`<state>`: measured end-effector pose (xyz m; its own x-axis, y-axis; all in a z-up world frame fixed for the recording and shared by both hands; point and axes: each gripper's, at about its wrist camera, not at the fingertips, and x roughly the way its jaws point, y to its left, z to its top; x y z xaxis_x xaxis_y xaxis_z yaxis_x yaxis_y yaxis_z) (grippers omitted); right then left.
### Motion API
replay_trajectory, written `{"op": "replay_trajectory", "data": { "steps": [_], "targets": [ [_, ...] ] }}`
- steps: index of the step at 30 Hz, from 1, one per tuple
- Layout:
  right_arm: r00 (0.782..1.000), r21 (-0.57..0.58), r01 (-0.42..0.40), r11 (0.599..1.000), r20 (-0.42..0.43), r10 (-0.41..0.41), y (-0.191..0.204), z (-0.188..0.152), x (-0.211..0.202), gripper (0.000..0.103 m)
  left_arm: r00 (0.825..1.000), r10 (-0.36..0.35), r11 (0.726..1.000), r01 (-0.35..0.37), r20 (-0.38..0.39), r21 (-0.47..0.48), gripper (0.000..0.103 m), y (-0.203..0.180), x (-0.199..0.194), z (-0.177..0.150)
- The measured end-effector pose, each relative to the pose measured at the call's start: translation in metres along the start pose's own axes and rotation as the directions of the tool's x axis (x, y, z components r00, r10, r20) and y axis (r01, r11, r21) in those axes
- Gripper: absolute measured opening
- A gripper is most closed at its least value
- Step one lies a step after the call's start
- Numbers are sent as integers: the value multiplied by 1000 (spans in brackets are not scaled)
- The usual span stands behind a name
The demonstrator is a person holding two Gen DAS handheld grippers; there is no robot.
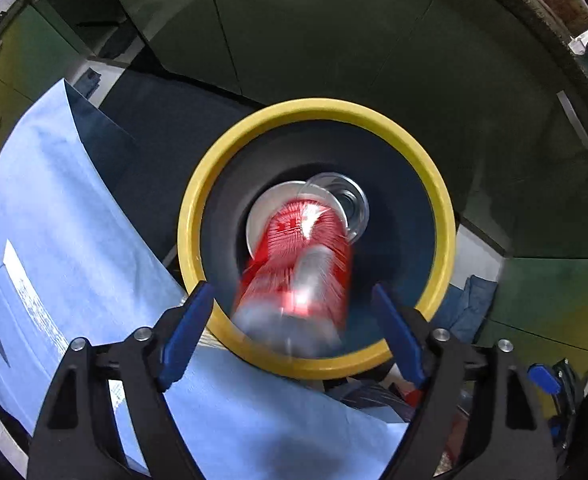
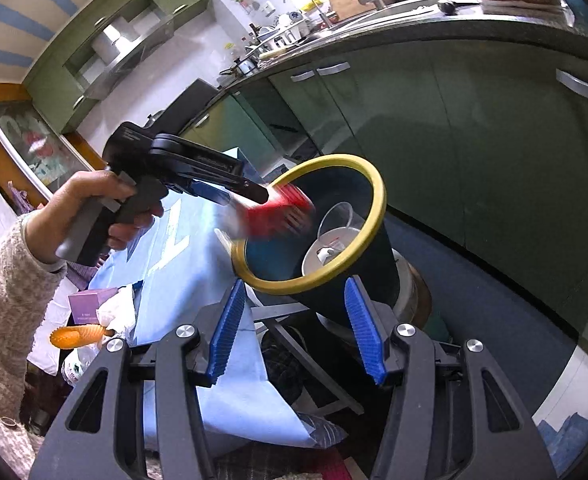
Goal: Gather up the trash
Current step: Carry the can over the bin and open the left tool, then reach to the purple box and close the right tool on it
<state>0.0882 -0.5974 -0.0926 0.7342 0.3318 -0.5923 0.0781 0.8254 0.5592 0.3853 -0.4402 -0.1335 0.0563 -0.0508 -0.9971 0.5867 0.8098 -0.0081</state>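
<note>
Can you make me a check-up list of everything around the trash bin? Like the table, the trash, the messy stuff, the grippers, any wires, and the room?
Surface: light blue cloth covers the table beside the bin.
Job's things: red can, blurred, over the mouth of the yellow-rimmed black bin, clear of both pads; clear plastic cup and white lid lie inside.
Clutter: purple box, orange ridged thing, white crumpled bag.
Grippers: left gripper open above the bin; right gripper open, empty, facing the bin.
Cables: nothing seen.
Surroundings: green cupboards, crowded kitchen counter with a tap.
</note>
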Motion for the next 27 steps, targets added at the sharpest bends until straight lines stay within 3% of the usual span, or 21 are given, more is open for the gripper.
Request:
{"op": "replay_trajectory", "data": {
  "steps": [4,8,14,20,24,27],
  "targets": [
    [1000,-6,-5,1000,-6,5,3,-1,3,54,999,-20,1000,19,37,14,80,2,-24,-10],
    [999,-46,-26,999,-23,25,22,-3,7,54,986,-77,997,76,145,12,81,14,-77,-41],
    [988,-182,-129,975,-103,112,82,-3,21,54,928,-140,987,157,346,-22,89,65,-160,-126],
    [929,-372,-323,871,-303,215,189,-6,56,54,867,-72,974,167,494,-151,90,146,-204,-239],
    [916,-513,-363,778,-348,198,254,-12,71,54,813,37,947,158,580,-281,91,206,-215,-328],
    [918,-631,-366,684,-364,156,304,-22,88,54,786,124,917,143,606,-373,92,232,-212,-384]
  ]
}}
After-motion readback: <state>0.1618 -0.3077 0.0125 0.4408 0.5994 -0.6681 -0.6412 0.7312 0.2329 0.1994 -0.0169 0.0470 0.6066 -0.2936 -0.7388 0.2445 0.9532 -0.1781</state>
